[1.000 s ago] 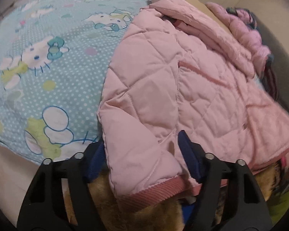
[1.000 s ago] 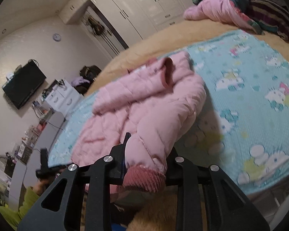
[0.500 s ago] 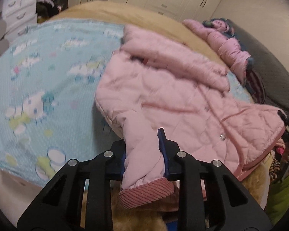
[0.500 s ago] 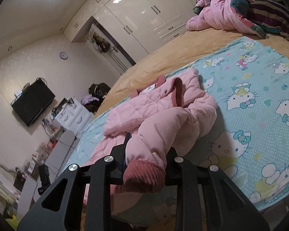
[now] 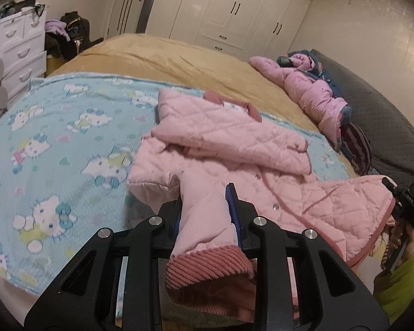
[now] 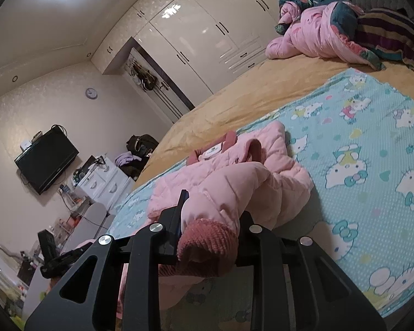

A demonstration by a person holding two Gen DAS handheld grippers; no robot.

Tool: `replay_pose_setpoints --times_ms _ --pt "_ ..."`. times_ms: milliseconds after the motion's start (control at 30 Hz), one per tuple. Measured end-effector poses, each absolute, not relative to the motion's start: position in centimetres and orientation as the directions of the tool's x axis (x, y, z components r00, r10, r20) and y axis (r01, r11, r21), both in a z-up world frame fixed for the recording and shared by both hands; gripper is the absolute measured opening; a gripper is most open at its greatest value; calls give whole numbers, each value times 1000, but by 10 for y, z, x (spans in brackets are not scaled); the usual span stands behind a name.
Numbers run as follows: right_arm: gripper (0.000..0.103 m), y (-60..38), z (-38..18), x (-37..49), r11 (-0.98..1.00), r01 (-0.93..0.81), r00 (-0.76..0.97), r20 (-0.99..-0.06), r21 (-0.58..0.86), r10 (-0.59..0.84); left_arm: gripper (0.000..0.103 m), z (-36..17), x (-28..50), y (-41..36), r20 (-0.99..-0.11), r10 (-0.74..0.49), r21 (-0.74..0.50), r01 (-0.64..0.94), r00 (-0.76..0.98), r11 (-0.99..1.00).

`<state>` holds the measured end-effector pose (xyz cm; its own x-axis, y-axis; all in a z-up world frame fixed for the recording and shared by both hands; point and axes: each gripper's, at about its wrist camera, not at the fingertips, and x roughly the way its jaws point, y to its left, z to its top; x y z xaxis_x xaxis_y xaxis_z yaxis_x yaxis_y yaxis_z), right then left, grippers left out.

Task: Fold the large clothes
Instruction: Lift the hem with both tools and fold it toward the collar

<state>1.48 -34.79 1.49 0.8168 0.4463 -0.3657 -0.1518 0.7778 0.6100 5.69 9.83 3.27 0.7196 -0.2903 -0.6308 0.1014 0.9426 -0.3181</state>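
Raised jacket, hem toward tools

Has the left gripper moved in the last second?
Yes. The left gripper, shut on the jacket's sleeve cuff, has risen and pulled back: the white wardrobe, out of view a second ago, now shows above the bed.

jacket: pale pink, diamond-quilted
cuff between left fingers: dusty rose, ribbed
cuff between right fingers: darker rose, ribbed knit
finger pads: blue on black frames
blanket under the jacket, left of the left fingers: light blue, white dots, cartoon cats with bows
bedspread beyond the fingers: mustard tan, plain
heap of clothes far beyond the right fingers: pink, teal, purple-and-brown stripes
wardrobe: glossy white, dark handles
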Motion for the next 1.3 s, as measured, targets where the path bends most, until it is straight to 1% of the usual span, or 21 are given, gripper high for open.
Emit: replay_pose_setpoints --times_ms 300,633,833,1100,1300 --pt "23 -356 25 46 761 -131 841 -335 636 425 19 63 89 96 -576 -296 -317 126 761 940" --pt "23 -362 34 87 741 -129 856 -303 659 419 19 77 126 99 -539 -304 -337 130 786 933" --pt "23 -370 35 118 725 -107 867 -293 680 402 19 84 156 114 -496 -294 -385 96 817 918" --pt "23 -372 34 181 748 -50 872 -336 662 356 19 81 211 127 -494 -247 -395 38 834 918" --pt "23 -366 20 234 795 -6 859 -404 606 315 19 73 259 124 -537 -220 -345 27 814 938"
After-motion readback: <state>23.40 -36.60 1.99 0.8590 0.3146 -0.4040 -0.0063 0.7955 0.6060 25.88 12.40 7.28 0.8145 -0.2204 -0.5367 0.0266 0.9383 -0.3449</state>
